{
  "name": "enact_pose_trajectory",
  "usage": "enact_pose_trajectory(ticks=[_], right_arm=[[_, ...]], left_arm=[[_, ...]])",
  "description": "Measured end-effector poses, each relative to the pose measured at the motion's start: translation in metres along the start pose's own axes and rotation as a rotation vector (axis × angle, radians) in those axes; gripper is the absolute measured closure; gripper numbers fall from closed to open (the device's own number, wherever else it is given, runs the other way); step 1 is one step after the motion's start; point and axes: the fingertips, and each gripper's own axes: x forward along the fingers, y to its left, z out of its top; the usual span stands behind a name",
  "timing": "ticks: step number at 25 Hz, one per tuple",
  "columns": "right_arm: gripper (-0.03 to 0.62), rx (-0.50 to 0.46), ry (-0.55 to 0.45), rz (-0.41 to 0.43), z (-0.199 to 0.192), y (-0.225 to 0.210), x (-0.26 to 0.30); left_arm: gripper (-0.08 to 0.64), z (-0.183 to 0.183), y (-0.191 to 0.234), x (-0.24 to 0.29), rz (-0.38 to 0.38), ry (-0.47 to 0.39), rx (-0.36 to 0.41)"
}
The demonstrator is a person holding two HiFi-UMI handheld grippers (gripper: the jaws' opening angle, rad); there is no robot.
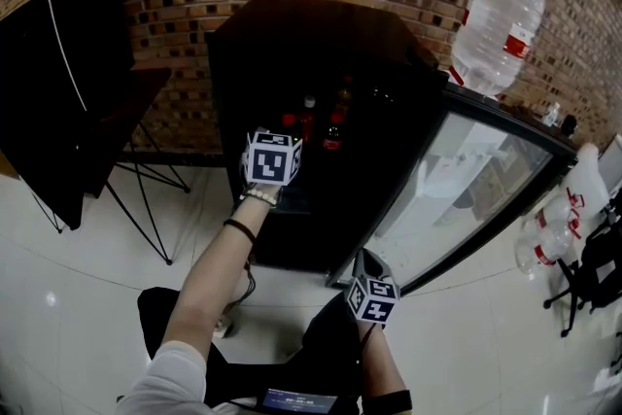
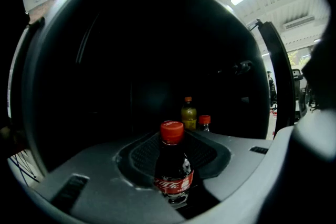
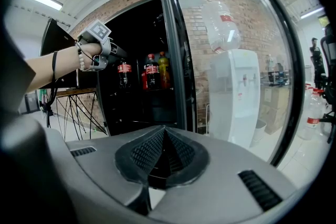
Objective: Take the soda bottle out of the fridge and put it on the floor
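A small cola bottle (image 2: 172,162) with a red cap and red label stands upright between the pads of my left gripper (image 2: 176,160), which is shut on its body. In the right gripper view that bottle (image 3: 124,73) hangs at the mouth of the black fridge (image 1: 321,34), under my left gripper (image 3: 107,55). In the head view the left gripper (image 1: 282,133) reaches into the fridge opening. My right gripper (image 3: 164,136) is shut with nothing in it and sits low beside the open glass door (image 1: 466,180), its jaws (image 1: 367,265) pointing at the fridge.
More bottles stand inside the fridge: another cola (image 3: 152,72), a yellow drink (image 3: 164,68). A water dispenser with a big jug (image 1: 498,29) is right of the door. Empty jugs (image 1: 549,238) lie at the right. A black folding stand (image 1: 68,92) is left. White tile floor (image 1: 87,306).
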Motion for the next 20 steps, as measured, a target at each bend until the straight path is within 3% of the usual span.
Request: enact_pose_trajectory(ticks=[8,20], right_arm=[[0.577,-0.003,0.001,0.0,-0.002,0.004,-0.001],[0.577,-0.02,0.0,0.006,-0.002,0.01,-0.001]], left_arm=[[0.42,-0.017,-0.018,-0.066,-0.066,-0.002,0.013],[0.42,-0.113,-0.028,-0.121,-0.068,0.073,-0.048]])
